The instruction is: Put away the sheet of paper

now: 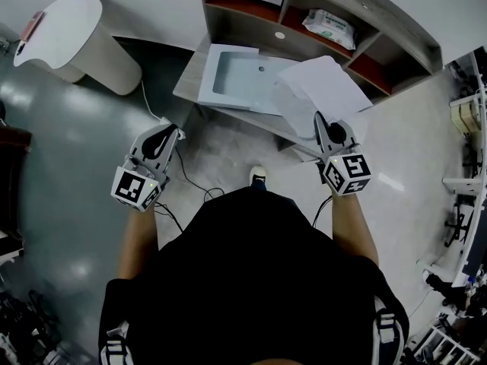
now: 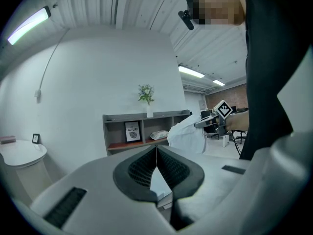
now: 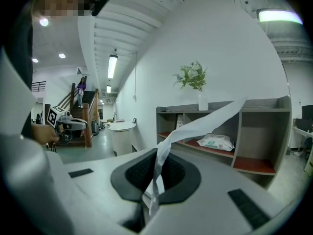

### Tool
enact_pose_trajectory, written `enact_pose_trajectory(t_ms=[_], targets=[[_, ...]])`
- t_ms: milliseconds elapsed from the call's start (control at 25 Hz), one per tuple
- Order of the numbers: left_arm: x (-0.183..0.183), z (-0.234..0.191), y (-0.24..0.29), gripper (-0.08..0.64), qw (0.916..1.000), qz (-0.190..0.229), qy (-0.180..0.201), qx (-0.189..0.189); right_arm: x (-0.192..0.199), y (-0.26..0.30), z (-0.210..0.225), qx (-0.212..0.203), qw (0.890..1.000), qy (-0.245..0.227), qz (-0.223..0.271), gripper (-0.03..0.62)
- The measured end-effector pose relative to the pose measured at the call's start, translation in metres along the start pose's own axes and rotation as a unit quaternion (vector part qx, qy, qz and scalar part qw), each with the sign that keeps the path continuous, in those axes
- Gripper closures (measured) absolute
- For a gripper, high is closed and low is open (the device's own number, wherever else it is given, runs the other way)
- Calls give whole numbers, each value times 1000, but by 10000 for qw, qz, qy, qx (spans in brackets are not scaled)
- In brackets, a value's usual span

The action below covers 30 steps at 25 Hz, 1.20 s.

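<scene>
right gripper (image 1: 320, 122): jaws clamped on sheet of paper (image 1: 316, 86), held above table (image 1: 189, 78) | left gripper (image 1: 164, 137): jaws together, nothing between them

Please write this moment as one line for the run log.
right claw: shut on thin white sheet of paper | left claw: shut, empty | paper: held in air, near grey shelf unit

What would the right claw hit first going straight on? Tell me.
Probably the shelf unit, near the wipes pack; the sheet of paper clamped in the right claw sticks out ahead and would touch first. Depth is unclear.
</scene>
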<state>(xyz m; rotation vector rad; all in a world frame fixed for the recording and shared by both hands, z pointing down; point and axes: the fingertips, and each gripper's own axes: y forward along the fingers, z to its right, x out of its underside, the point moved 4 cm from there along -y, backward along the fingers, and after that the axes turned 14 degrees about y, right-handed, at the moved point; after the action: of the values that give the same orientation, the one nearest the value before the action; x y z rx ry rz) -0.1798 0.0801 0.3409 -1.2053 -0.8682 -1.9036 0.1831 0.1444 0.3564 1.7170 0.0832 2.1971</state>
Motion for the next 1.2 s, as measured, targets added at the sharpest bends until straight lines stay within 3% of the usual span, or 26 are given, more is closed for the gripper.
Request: enact_pose_trajectory(t_ms=[480, 1200], targets=[[10, 0, 48, 537, 9999, -57, -81, 61, -8, 35, 35, -141, 9997, -71, -185, 578], [-5, -5, 102, 537, 9996, -256, 104, -9, -24, 70, 77, -517, 9984, 11, -219, 578]])
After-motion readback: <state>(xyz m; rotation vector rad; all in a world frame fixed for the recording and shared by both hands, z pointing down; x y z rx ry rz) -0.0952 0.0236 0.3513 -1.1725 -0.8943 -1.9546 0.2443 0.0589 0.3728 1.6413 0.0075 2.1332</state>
